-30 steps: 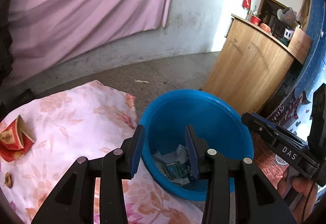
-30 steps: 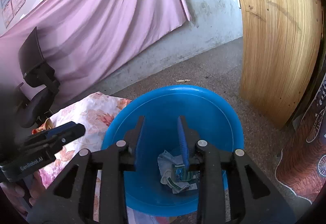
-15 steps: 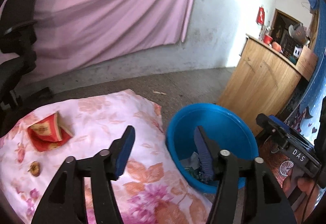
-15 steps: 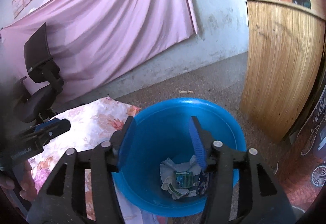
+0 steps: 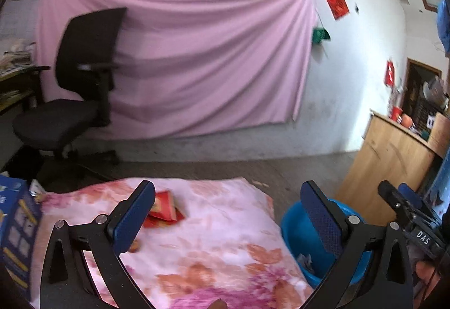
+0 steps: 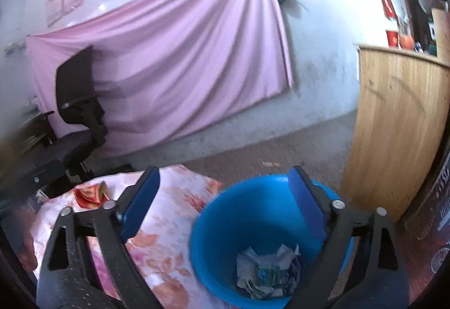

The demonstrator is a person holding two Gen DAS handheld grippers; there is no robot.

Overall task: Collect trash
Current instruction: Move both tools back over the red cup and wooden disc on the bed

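Observation:
A blue plastic bin (image 6: 253,224) stands on the floor beside a floral cloth (image 5: 219,238); crumpled wrappers (image 6: 267,272) lie at its bottom. My right gripper (image 6: 225,182) hangs over the bin's near rim, its jaws opening wide with nothing between them. My left gripper (image 5: 227,196) is raised over the cloth, jaws also opening wide and empty. A red packet (image 5: 164,210) lies on the cloth just past the left finger, also visible as the red packet (image 6: 91,193) at the cloth's far corner. A small brown scrap (image 5: 135,245) sits near it. The bin (image 5: 298,227) shows at the lower right.
A black office chair (image 5: 84,78) stands at the left before a pink curtain (image 5: 197,55). A wooden counter (image 6: 399,126) rises right of the bin. A blue box (image 5: 14,230) sits at the cloth's left edge. The other gripper (image 5: 407,219) shows at the right.
Both grippers rose and their jaws spread from narrow to wide. The left one swung left, away from the bin and over the cloth. The wrappers stayed in the bin.

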